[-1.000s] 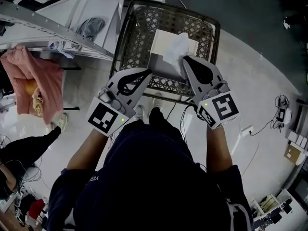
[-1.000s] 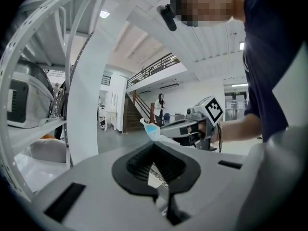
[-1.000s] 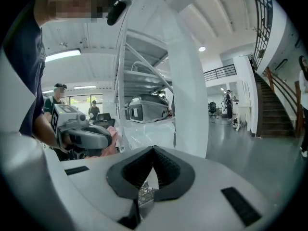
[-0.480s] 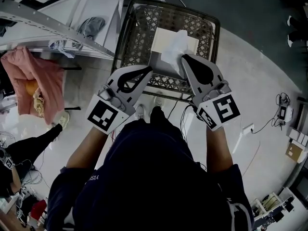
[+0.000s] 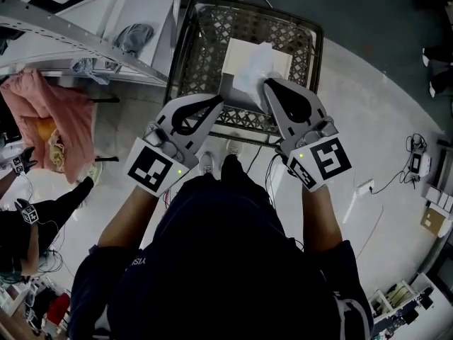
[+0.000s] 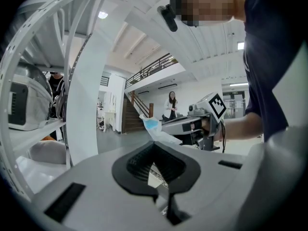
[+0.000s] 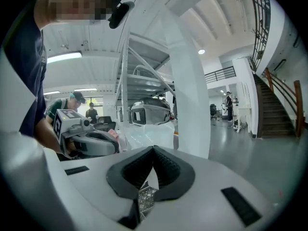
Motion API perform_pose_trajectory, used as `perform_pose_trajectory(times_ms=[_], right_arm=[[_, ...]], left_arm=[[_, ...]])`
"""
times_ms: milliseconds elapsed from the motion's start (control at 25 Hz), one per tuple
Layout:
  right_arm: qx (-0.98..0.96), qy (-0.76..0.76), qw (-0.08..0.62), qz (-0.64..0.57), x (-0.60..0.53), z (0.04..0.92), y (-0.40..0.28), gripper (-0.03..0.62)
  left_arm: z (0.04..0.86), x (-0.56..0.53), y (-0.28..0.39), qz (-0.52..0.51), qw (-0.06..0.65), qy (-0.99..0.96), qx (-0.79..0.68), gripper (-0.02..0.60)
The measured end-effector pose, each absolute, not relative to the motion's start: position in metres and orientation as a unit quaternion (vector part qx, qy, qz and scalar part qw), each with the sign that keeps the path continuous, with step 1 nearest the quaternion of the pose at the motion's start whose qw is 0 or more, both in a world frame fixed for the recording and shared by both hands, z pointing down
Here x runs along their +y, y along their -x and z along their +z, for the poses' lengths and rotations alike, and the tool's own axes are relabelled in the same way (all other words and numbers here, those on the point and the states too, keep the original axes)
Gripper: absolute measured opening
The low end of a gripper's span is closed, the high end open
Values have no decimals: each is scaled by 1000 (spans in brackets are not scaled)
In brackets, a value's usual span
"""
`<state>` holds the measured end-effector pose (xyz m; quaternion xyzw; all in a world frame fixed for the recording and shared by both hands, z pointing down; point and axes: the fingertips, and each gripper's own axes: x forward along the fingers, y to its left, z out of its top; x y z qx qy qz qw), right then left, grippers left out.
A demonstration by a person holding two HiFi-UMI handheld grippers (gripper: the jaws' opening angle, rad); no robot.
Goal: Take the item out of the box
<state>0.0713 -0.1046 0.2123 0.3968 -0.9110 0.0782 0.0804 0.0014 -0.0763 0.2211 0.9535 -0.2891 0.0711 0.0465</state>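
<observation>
Crumpled white plastic bag [image 5: 252,66] atop white cardboard box [image 5: 235,49]
Right gripper [image 5: 267,83] clamped on its light-looking, slippery edge; left gripper [image 5: 221,103] shut beside box.

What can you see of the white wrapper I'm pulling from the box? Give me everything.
The wrapper looks like thin, crumpled, whitish see-through plastic film, with a pale blue patch at its free end in the left gripper view. From the head view it lies over the open white box, which sits in the wire mesh basket. The right gripper has its jaws shut on the wrapper's near end, and the rest sticks out loose past the jaws.
</observation>
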Motion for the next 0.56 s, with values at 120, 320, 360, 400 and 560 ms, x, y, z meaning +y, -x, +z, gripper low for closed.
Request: perform_pose_trajectory(times_ms=[120, 320, 360, 400, 560], right_arm=[[-911, -396, 81, 80, -103, 215, -70, 25], [-912, -395, 82, 81, -103, 218, -69, 25], [-912, -394, 83, 81, -103, 218, -69, 25], [-912, -394, 84, 82, -104, 219, -69, 25], [-911, -392, 90, 86, -106, 223, -68, 25]], left_arm=[[223, -75, -2, 70, 47, -954, -289, 7], [224, -74, 0, 71, 48, -953, -290, 6], [224, -74, 0, 71, 48, -953, -290, 8], [225, -74, 0, 72, 49, -953, -291, 6], [228, -75, 0, 76, 51, -952, -291, 7]])
